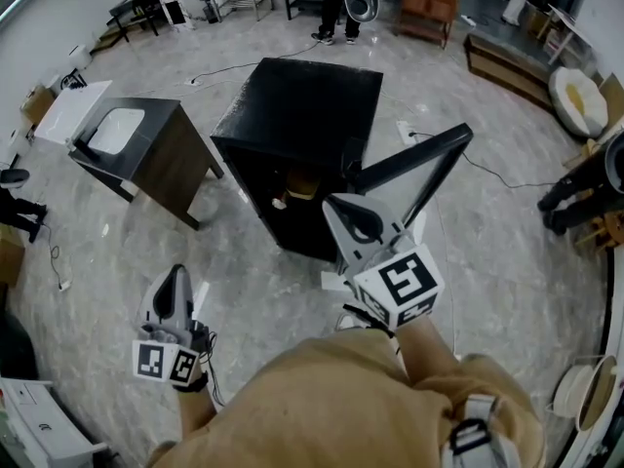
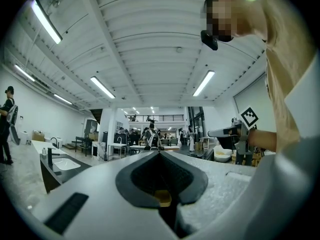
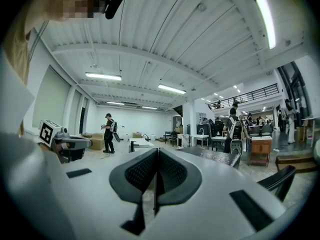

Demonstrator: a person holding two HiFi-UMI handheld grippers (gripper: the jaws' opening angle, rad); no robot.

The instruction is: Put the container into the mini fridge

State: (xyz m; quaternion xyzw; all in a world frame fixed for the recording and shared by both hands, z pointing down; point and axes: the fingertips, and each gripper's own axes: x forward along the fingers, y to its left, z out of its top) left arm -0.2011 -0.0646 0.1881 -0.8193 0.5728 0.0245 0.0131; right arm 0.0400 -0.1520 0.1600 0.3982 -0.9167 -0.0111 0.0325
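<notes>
The black mini fridge [image 1: 297,100] stands on the floor ahead of me, its door [image 1: 414,164] swung open to the right. Inside, on a shelf, sits a tan container [image 1: 304,184], mostly in shadow. My right gripper [image 1: 343,208] is raised just in front of the fridge opening; its jaws are shut and empty, as the right gripper view [image 3: 156,151] also shows. My left gripper [image 1: 175,276] hangs lower at the left, well clear of the fridge. It is shut with nothing between its pads [image 2: 160,154].
A dark cabinet with a white sink [image 1: 146,144] stands left of the fridge. Cables [image 1: 487,169] run over the floor behind and to the right. A white appliance [image 1: 39,422] sits at the bottom left. A person [image 1: 336,8] stands far back.
</notes>
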